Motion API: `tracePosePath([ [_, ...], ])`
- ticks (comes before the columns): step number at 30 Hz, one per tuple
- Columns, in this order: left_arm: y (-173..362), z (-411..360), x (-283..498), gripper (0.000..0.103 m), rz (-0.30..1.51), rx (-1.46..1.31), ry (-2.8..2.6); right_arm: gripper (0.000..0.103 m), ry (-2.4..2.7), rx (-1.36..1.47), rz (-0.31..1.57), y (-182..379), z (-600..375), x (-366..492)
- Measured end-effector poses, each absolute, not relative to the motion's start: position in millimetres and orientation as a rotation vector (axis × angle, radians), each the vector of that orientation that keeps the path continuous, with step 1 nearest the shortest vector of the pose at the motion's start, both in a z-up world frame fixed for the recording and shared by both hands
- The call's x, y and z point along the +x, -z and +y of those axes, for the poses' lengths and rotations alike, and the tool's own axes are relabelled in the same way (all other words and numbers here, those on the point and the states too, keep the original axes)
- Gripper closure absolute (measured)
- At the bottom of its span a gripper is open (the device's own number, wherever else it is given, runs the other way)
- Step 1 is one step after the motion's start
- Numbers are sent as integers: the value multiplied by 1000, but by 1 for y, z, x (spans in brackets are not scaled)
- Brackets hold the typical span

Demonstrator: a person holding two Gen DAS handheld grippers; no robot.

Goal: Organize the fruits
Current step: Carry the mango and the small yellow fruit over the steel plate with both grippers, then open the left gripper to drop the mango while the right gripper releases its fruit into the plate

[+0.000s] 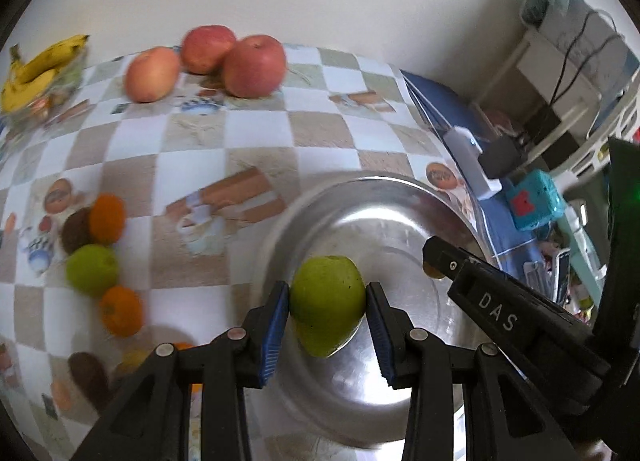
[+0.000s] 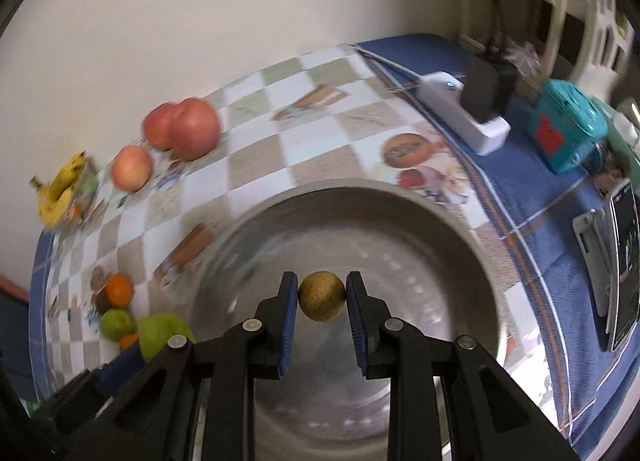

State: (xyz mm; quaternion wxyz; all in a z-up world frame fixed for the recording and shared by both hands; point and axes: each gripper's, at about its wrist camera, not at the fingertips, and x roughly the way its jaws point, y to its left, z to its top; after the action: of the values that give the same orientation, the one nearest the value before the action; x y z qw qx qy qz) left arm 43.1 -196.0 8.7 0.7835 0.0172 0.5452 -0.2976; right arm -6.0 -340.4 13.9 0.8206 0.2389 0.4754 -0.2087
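Observation:
My left gripper is shut on a green pear-like fruit, its blue pads pressing both sides, above the near-left part of a steel bowl. My right gripper is shut on a small round yellow-brown fruit, held over the middle of the same bowl. The bowl's inside shows no fruit. On the checked tablecloth lie three red apples at the back, bananas far left, and a cluster of oranges, a green fruit and brown kiwis.
Right of the bowl, on blue cloth, sit a white power strip with a black adapter, a teal box and a phone on a stand. A wall runs behind the table. Shelving and cables stand at the far right.

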Motion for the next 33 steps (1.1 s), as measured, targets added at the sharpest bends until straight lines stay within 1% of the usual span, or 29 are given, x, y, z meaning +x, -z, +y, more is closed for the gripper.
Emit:
tracePosePath([
  [7, 16, -216, 42, 62, 1205, 90, 646, 77, 462, 501, 1057, 11, -352, 0],
  [14, 32, -214, 46, 61, 1243, 85, 628, 77, 452, 515, 1084, 27, -352, 1],
  [28, 32, -209, 47, 60, 1248, 54, 632, 76, 457, 509, 1091, 26, -349, 0],
  [30, 29, -207, 46, 58, 1240, 49, 629, 76, 455, 516, 1092, 25, -349, -1],
  [33, 26, -205, 45, 57, 1241, 37, 632, 69, 465, 510, 1087, 22, -349, -2],
])
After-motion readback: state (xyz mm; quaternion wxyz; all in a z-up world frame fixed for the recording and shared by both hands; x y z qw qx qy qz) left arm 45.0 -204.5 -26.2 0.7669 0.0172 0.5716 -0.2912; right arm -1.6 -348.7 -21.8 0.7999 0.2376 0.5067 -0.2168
